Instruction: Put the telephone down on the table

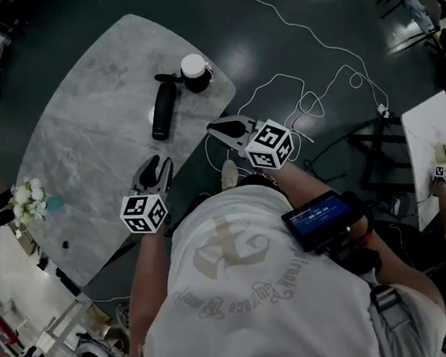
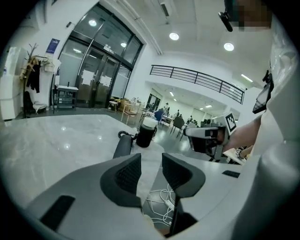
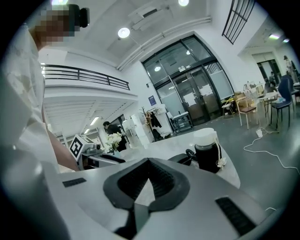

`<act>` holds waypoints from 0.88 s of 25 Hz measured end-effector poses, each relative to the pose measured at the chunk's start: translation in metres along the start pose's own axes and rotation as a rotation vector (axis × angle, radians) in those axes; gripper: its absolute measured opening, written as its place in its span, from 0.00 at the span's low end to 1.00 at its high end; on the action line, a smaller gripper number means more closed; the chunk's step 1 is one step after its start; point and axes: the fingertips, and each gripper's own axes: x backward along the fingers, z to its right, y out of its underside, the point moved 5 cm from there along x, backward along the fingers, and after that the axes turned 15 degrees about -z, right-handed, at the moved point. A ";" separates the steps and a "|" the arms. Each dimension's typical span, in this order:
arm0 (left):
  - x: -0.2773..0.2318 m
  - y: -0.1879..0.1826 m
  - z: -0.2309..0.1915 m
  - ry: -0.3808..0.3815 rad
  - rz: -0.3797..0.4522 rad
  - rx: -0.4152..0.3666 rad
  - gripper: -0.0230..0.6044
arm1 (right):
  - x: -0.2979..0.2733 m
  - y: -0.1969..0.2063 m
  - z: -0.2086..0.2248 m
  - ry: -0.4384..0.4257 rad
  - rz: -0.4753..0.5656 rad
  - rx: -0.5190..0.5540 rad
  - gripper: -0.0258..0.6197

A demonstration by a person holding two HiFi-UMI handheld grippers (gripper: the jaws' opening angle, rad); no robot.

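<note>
Closest to the head camera is the person's pale T-shirt (image 1: 241,290), soft cloth with a faded printed emblem, filling the bottom of the view.

Beyond it, the telephone (image 1: 164,110) lies flat on the table (image 1: 89,171). It is a slim, dark, smooth handset, and a short coiled cord curls from its far end. Neither gripper touches it.

Just beside that far end stands a squat dark jar (image 1: 195,71) with a round white lid. The table top is a pale grey slab with marble veining, rounded corners and a polished surface that reflects the ceiling lights.

The left gripper (image 1: 157,166) hovers over the table's near edge, well short of the handset. Its ribbed black pads stand apart with nothing between them. The right gripper (image 1: 214,127) hangs just off the table's near right edge with its jaws pressed together, also empty.

At the table's left edge sits a small bunch of white flowers (image 1: 27,202). A thin white cable (image 1: 301,88) loops over the dark glossy floor.

The put-down looks complete. The next move seems to call only for both grippers to draw away without nudging the handset or jar.
</note>
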 end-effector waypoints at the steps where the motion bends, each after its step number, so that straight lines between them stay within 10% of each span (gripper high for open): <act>1: 0.005 0.005 0.002 0.012 0.002 -0.001 0.27 | 0.001 0.003 -0.006 0.007 -0.002 0.000 0.06; 22: 0.056 0.074 0.001 0.060 -0.018 0.020 0.06 | 0.003 0.047 -0.095 0.060 -0.030 0.023 0.06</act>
